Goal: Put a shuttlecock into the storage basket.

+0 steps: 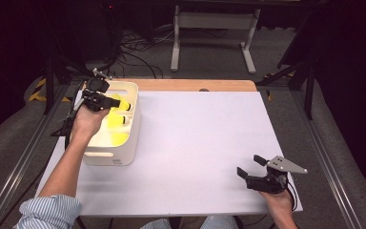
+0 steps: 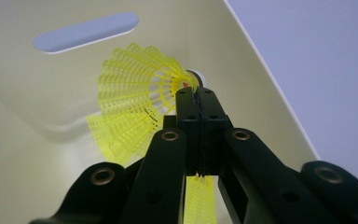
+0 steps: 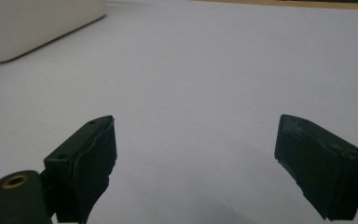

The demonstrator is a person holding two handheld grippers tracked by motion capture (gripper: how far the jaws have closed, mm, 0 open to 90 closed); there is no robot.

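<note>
Starting at the left edge of the high view: left hand (image 1: 88,121) over the cream bin (image 1: 129,143), which sits at the left side of the white table (image 1: 205,143). Left gripper (image 1: 116,101) reaches into the bin's far end.

Left gripper view: jaws pressed together, pinching a yellow shuttlecock (image 2: 135,100) at the neck where skirt meets the white cork. Skirt fans out to the left of the jaws, inside the bin, near the wall with the handle slot (image 2: 86,31). Whether the shuttlecock rests on the bin floor or hangs just above it, cannot tell.

More yellow netting shows below and behind the held one, and the high view gives at least two further yellow shuttlecocks (image 1: 116,121) lying in the bin. Exact count unclear; they overlap.

Middle of the table: bare white surface, nothing lying loose on it.

Right side: right gripper (image 1: 249,164) low over the table near its front right corner, grey plate on top. Right gripper view shows its jaws spread wide, nothing between them, plain tabletop ahead, a corner of the bin far off.

Judgement on progress: work looks close to done. Shuttlecocks are gathered in the bin, none remain outside. What seems left is for the left jaws to part and let this one go, if it is being put in.
</note>
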